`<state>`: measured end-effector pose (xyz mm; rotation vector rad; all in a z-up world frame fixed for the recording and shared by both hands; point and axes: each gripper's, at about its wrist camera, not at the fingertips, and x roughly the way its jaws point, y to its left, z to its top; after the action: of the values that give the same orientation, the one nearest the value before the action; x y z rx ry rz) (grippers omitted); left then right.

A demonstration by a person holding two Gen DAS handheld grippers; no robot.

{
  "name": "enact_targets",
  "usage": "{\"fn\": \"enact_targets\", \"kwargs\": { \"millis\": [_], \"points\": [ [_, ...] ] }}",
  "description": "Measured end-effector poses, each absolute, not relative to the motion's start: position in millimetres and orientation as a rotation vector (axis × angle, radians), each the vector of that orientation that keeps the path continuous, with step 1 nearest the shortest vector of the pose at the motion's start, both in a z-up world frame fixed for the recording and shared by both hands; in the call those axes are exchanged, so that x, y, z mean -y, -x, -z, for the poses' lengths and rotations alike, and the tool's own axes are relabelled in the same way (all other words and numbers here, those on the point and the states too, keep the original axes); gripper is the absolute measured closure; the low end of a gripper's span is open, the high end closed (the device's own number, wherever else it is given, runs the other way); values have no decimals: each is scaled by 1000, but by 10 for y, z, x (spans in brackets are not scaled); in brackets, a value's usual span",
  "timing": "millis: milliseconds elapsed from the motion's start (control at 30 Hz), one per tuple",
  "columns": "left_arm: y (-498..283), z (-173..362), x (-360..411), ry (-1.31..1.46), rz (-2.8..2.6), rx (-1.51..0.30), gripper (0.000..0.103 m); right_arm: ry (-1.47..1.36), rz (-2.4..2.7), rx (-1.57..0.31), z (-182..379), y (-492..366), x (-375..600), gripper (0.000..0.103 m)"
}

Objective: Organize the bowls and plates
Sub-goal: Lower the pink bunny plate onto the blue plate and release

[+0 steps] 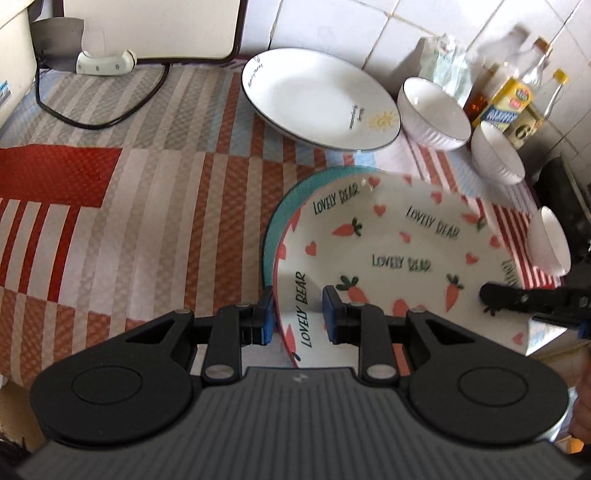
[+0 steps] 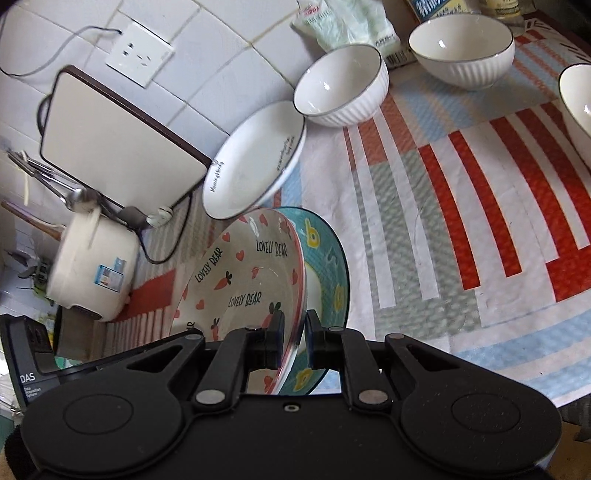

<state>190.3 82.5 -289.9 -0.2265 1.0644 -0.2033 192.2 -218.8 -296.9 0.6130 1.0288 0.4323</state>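
A pink-rimmed "Lovely Bear" carrot plate (image 1: 388,254) lies over a teal plate (image 1: 291,199). My left gripper (image 1: 299,314) is open, its fingers either side of the carrot plate's near rim. My right gripper (image 2: 295,338) is shut on the carrot plate (image 2: 240,280) at its rim, with the teal plate (image 2: 328,266) just behind it; the right gripper also shows in the left wrist view (image 1: 532,299). A white plate with a sun (image 1: 317,99) lies at the back, also seen in the right wrist view (image 2: 255,162). Three white ribbed bowls (image 1: 436,114) (image 1: 496,153) (image 1: 548,240) stand on the right.
A striped cloth (image 1: 129,206) covers the counter. A white rice cooker (image 2: 92,269), a cutting board (image 2: 118,147) and a black cord (image 1: 99,114) are at the far side. Oil bottles (image 1: 517,85) and a bag (image 2: 347,22) stand against the tiled wall.
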Motion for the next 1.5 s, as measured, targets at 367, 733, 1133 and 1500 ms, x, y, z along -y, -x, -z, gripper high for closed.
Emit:
{"fn": "enact_targets", "kwargs": {
  "millis": [367,733,1133,1500],
  "points": [
    [-2010,2917,-621,118,186,-1079,79,-514,-381,-1056,3005,-1977,2104,87],
    [-2022,2945,-547,119,171,-1111,79,-386,-349,-1056,2986,-1986,2000,82],
    [-2111,2853,-466,68,92,-1187,79,-268,-390,-1008,3023,-1978,1880,71],
    [-2081,2843,-353,-48,15,-1178,79,-228,-365,-951,3135,-1960,1718,67]
  ]
}}
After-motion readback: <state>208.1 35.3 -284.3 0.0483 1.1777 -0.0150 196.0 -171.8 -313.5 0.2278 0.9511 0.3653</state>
